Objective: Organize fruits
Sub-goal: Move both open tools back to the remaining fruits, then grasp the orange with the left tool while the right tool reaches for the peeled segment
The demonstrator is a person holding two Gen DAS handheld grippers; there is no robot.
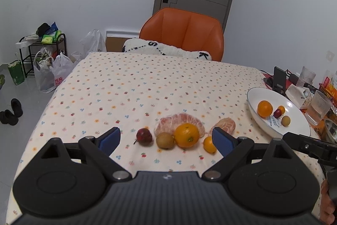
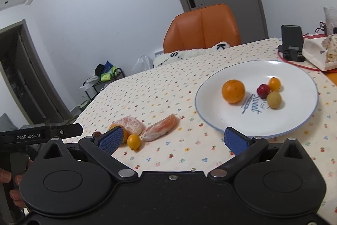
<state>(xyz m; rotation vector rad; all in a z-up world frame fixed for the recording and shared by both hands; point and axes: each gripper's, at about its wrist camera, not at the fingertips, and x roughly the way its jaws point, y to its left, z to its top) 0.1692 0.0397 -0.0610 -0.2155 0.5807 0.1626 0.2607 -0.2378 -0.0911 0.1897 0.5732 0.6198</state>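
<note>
From the left wrist, we see our left gripper (image 1: 166,140) spread wide and empty, hanging just short of a row of fruit on the dotted tablecloth (image 1: 130,85): a dark red fruit (image 1: 144,136), a brown kiwi (image 1: 165,140), a large orange (image 1: 186,135) and a small kumquat (image 1: 209,144), with two peeled pomelo pieces (image 1: 179,120) behind them. The white plate (image 1: 294,117) sits well to the right, already holding four fruits.

From the right wrist, our right gripper (image 2: 172,140) is likewise open and holds nothing, near the plate's (image 2: 210,115) front rim. The kumquat (image 2: 134,141) and one pomelo wedge (image 2: 161,127) lie ahead on the left.

We judge the round fruits firm, light and prone to rolling, so we would pinch each across its widest middle. The peeled pomelo looks soft and tearable; we would take it gently across its thick body, with little squeeze.
</note>
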